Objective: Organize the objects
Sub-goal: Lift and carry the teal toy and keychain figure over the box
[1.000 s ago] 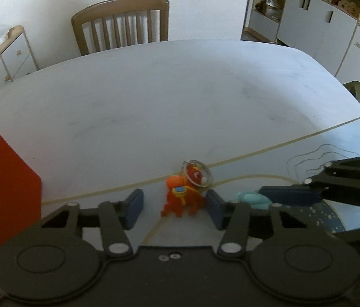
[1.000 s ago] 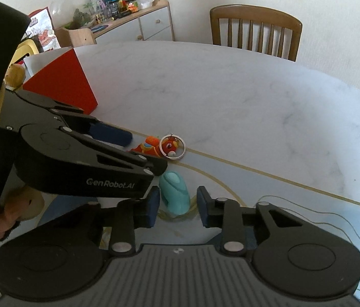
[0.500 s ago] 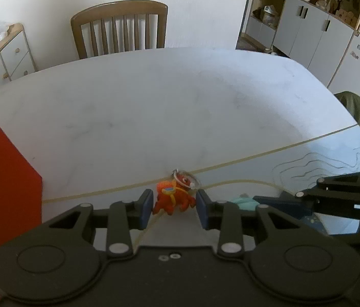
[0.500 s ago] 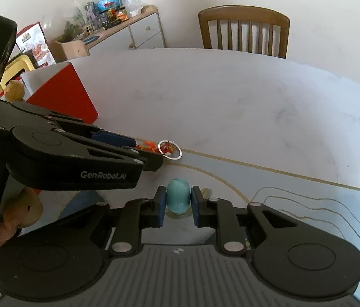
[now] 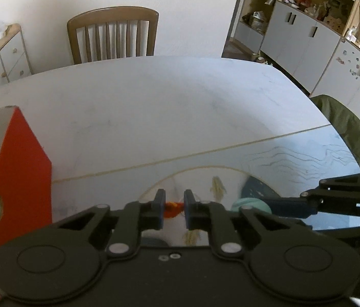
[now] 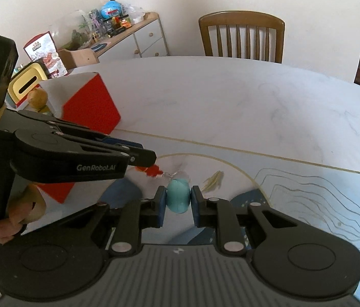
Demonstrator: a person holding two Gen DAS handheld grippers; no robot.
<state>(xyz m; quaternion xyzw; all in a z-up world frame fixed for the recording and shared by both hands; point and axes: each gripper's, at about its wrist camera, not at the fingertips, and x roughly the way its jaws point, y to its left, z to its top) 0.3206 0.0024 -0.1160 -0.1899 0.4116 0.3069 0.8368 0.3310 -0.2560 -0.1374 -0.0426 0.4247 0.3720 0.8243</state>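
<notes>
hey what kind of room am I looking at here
Most likely a home dining room. A large white marble-look table has a wooden slat-back chair pulled up to it, cabinets with cluttered open shelves line one wall, and a low sideboard is piled with toys.

Both tongs closed since 1 s ago: left tongs (image 5: 174, 208) clamp orange toy (image 5: 172, 207), right tongs (image 6: 178, 199) clamp teal toy (image 6: 177, 196), both lifted off table
</notes>
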